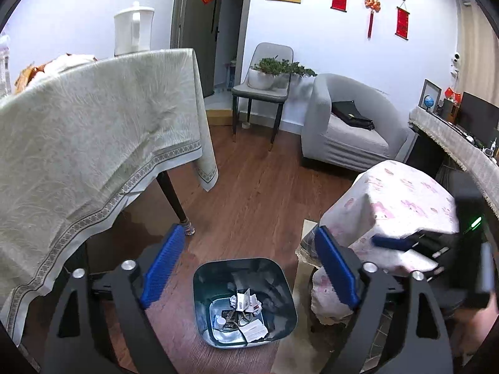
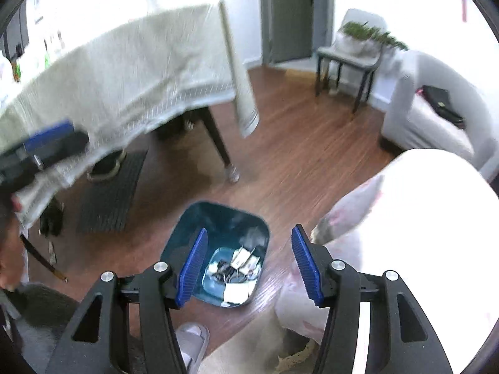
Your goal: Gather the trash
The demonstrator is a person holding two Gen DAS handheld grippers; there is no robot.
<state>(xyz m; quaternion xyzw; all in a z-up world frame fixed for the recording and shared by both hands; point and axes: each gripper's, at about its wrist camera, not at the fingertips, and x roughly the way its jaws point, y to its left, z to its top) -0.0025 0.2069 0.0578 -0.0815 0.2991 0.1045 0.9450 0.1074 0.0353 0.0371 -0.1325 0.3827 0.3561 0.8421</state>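
Motion blur softens the whole right wrist view, smearing the draped counter (image 2: 124, 71) and the other gripper (image 2: 46, 146) at its left edge. Scraps in the bin (image 1: 218, 268) are too small to name, and a slipper (image 2: 193, 339) is half hidden behind a black finger. A smeared gripper (image 1: 411, 246) is cut off at the left wrist view's right edge.

The right gripper (image 2: 248, 265) hangs open and empty above the trash bin (image 2: 187, 237).
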